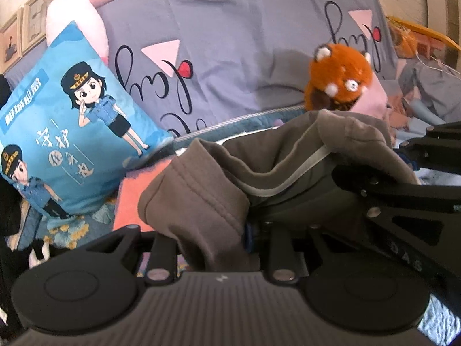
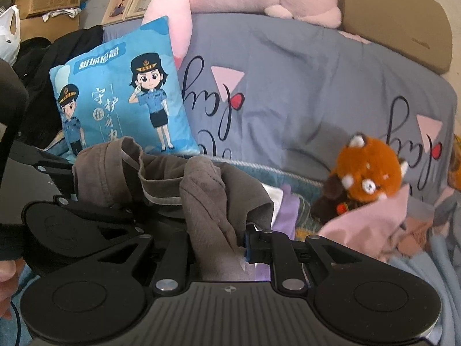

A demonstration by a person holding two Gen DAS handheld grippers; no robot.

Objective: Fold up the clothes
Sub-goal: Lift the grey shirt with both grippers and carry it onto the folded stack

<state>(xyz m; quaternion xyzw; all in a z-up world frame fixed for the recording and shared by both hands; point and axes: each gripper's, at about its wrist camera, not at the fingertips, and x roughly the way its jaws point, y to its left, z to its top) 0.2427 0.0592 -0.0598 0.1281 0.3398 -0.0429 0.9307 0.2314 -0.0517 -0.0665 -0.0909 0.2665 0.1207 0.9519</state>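
Held up over the bed (image 2: 302,92): brown garment (image 1: 201,201), pinched in left hand-held gripper (image 1: 219,239) and right hand-held gripper (image 2: 219,245) alike. Soft, light, sagging between grips; best taken at stitched hems, judging by drape.

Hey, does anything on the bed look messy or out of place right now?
The brown garment is bunched and crumpled between both tongs, not flat. The red panda plush lies tipped over on loose pink cloth.

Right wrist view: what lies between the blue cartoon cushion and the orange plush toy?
Grey bedspread with script lettering and pink triangles; in front, the bunched brown garment held by both tools. Same in the left wrist view.
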